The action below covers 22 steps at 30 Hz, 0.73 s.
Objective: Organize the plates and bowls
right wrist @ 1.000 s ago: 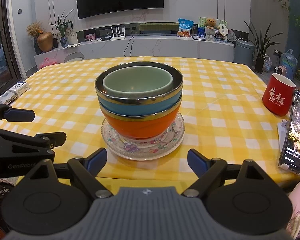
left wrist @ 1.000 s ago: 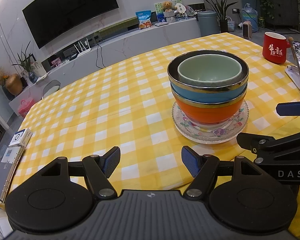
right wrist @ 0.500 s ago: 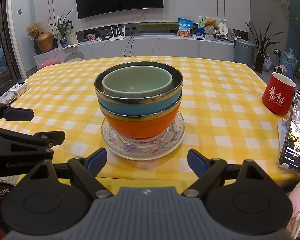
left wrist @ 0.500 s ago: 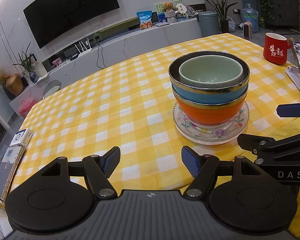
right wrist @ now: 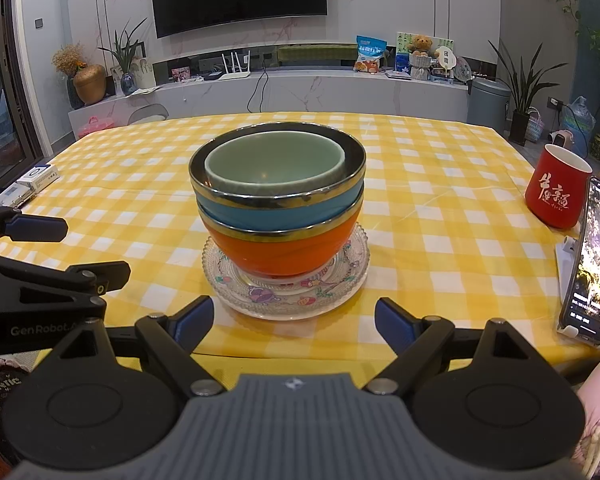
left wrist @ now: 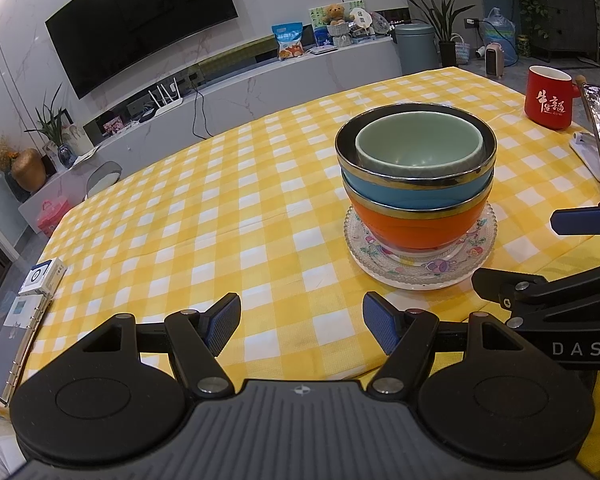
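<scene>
You've got three bowls (right wrist: 278, 200) stacked, one plate (right wrist: 286, 296), one mug (right wrist: 556, 192), one phone (right wrist: 594, 264), and two boxes (right wrist: 32, 184).

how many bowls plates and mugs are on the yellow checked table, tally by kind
bowls: 3, nested: green bowl in blue bowl in orange bowl
plates: 1, glass plate under the stack
mugs: 1, red mug
total: 5
</scene>
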{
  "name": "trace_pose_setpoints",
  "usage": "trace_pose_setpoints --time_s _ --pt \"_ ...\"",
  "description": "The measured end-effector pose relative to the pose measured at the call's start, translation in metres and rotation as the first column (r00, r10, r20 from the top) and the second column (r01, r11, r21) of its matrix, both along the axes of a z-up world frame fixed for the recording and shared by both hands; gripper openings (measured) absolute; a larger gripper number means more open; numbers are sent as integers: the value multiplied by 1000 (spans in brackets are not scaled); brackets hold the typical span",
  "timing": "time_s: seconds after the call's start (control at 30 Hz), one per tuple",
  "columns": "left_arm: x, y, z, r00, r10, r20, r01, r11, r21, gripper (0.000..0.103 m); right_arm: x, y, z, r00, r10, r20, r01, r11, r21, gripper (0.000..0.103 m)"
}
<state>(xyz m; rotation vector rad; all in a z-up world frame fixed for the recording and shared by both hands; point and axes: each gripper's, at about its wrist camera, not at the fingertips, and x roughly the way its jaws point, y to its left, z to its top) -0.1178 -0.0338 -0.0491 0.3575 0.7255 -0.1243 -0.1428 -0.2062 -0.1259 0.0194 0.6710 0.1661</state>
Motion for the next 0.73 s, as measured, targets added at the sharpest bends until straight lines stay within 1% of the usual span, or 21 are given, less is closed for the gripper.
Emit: trace_pose_setpoints --time_s 0.73 --pt "-1 0 3 1000 -9 7 9 1000 3 82 0 0 0 1000 0 0 0 1000 1 86"
